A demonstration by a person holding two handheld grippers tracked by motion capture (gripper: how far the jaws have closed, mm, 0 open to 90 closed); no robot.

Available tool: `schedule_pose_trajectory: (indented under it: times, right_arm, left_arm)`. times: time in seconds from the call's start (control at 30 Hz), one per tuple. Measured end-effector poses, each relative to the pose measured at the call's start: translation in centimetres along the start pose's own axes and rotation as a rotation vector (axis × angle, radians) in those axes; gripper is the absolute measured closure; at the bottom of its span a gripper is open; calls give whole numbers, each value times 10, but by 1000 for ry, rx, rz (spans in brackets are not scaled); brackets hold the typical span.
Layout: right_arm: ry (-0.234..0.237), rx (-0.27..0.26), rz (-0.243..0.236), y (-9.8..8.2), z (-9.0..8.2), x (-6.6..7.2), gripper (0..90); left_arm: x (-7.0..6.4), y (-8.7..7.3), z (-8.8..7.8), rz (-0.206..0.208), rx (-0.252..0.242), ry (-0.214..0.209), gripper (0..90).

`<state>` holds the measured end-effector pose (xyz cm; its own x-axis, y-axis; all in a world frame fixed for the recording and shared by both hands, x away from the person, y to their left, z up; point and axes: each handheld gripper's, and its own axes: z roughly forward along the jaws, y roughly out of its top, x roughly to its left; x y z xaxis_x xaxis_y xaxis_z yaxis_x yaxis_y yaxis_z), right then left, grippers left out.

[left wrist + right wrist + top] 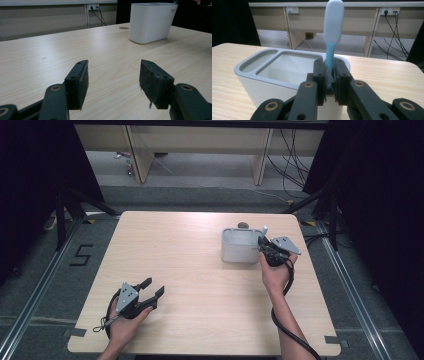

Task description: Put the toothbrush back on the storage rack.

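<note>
Right gripper (329, 83) clamped on blue stem of a toothbrush-like tool (333, 30), pale capped head pointing up. Tool upright at near-right corner of white holder (262, 87), just above its grey rim; whether tip is inside, can't tell. Holder has 2 compartments: narrow one at left, wide one beside it. Holder on right half of wooden table (190, 270), w/ a small round dark thing (243, 225) just behind it. Left gripper (113, 82) low over table, near-left, jaws wide, nothing betw. them, well apart from holder.
</note>
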<state>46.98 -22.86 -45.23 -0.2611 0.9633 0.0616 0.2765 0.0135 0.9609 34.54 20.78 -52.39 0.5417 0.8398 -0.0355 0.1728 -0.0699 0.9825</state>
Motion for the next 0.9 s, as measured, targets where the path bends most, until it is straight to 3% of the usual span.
schedule_pose_trajectory:
  times: [0.3,0.37,0.47,0.6,0.63,0.7,0.77,0.8,0.83,0.9]
  right_arm:
    - [-3,-12,-44,-1,1,0,821]
    - [-4,-5,-17,-1,1,2,821]
    - [2,-9,-36,-1,1,0,820]
    - [-1,-2,-20,-1,1,2,814]
    - [-3,-10,-37,-1,1,1,809]
    - [-6,3,-21,-1,1,2,787]
    - [-11,6,-56,0,1,-1,757]
    - [-2,5,-22,-1,1,1,734]
    - [0,19,-20,0,0,1,714]
    - [-4,14,-42,1,-1,-1,671]
  left_arm:
    - [0,0,0,2,-3,0,405]
    - [0,0,1,1,-7,2,405]
    - [0,0,-1,1,10,3,405]
    - [0,0,-1,2,10,3,405]
    - [0,0,-1,3,8,2,405]
    - [-1,0,-1,5,8,2,405]
    - [-1,0,-1,2,8,2,405]
    - [-1,0,-1,1,8,2,405]
    - [0,0,-1,2,9,0,405]
    - [0,0,-1,2,9,-1,405]
